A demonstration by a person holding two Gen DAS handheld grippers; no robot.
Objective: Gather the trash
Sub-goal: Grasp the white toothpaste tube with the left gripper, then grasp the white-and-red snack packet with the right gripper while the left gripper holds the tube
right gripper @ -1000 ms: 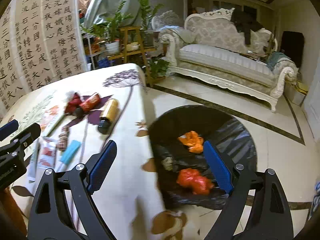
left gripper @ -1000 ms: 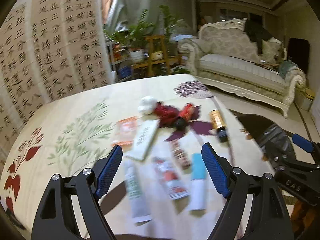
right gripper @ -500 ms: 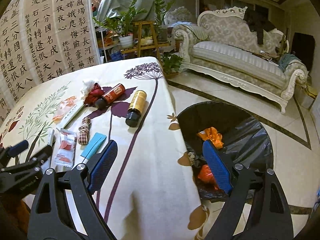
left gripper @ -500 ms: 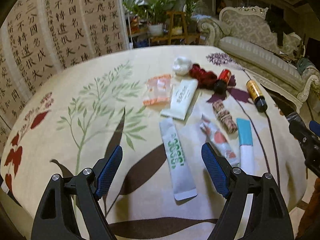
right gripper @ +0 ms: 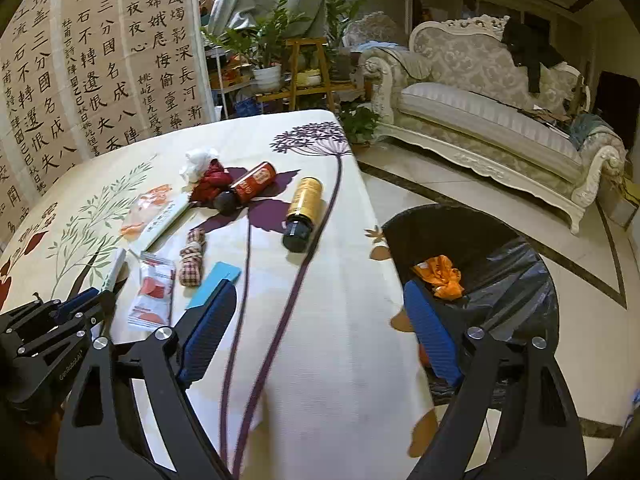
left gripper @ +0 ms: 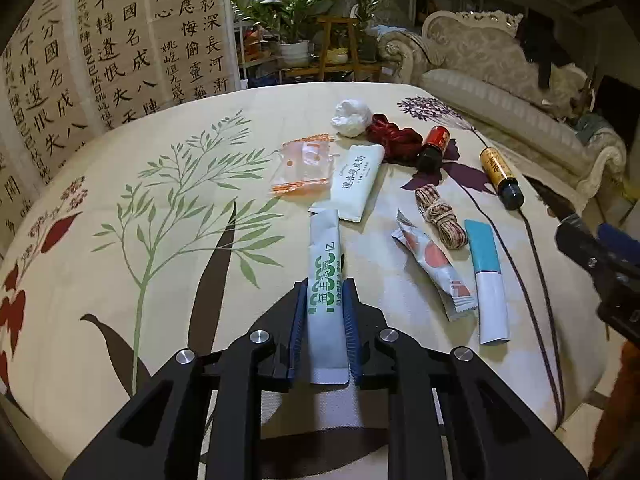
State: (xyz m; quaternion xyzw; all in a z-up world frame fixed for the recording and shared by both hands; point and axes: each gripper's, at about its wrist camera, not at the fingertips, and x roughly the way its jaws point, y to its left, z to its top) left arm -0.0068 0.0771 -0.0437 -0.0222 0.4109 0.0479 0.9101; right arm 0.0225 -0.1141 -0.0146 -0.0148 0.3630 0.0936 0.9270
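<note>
1. A cream sofa [right gripper: 492,112] with carved trim stands along the far right wall, a dark garment [right gripper: 530,54] draped over its back
2. Hanging calligraphy scrolls [left gripper: 112,52] cover the left wall behind the desk
3. Potted plants [right gripper: 276,46] crowd the far corner, one in a white pot [right gripper: 267,77], beside a wooden stool [right gripper: 310,68]
4. The desk's cloth [left gripper: 168,216] is printed with green sprigs, red leaves and a purple flower
5. The floor [right gripper: 472,196] is pale glossy tile with a dark border line

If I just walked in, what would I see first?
Probably the left gripper right up close, its blue jaws just squeezed shut on a long white sachet with green print lying on the leafy tablecloth. Next, the black trash bag on the floor beside the table, orange wrappers already inside.
</note>
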